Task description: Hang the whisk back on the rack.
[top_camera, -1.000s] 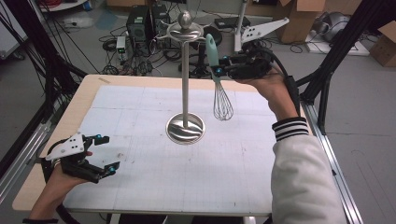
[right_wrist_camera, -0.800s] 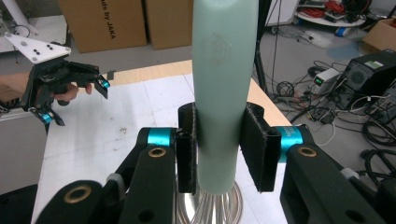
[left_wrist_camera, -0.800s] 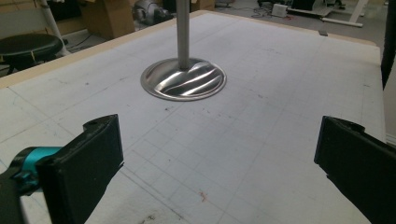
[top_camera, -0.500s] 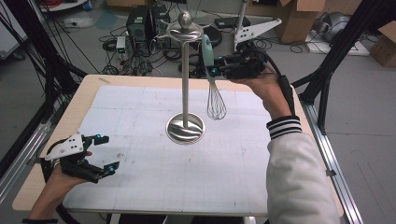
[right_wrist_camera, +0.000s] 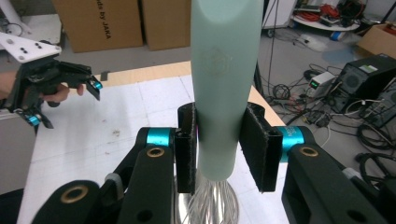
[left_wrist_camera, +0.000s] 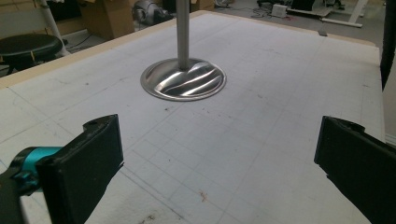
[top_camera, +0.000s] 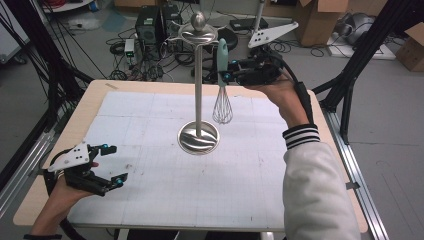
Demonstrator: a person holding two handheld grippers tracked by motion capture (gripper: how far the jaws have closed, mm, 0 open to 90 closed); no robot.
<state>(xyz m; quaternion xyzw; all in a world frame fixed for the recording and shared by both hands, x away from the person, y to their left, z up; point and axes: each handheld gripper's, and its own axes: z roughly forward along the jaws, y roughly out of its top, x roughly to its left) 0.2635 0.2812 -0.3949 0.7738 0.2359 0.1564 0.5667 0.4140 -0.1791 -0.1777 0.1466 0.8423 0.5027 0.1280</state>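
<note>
Smooth mint-handled wire whisk (top_camera: 222,95), polished steel stand (top_camera: 198,90)

In the right gripper view the whisk (right_wrist_camera: 224,93) has its handle top cut by the frame's upper edge, its wires mostly hidden behind the right gripper (right_wrist_camera: 219,149). The stand (left_wrist_camera: 183,32) is cropped above in the left gripper view.

Counting, table area: one whisk (top_camera: 222,82) with a pale teal handle is hanging in the air at far right. One steel utensil stand (top_camera: 198,102) is standing mid-table on one white gridded mat (top_camera: 150,165). Two grippers are showing: left gripper (top_camera: 114,164) near left, right gripper (top_camera: 226,76) far right. Several cardboard boxes (right_wrist_camera: 116,23) are sitting beyond, exact number unclear.
</note>
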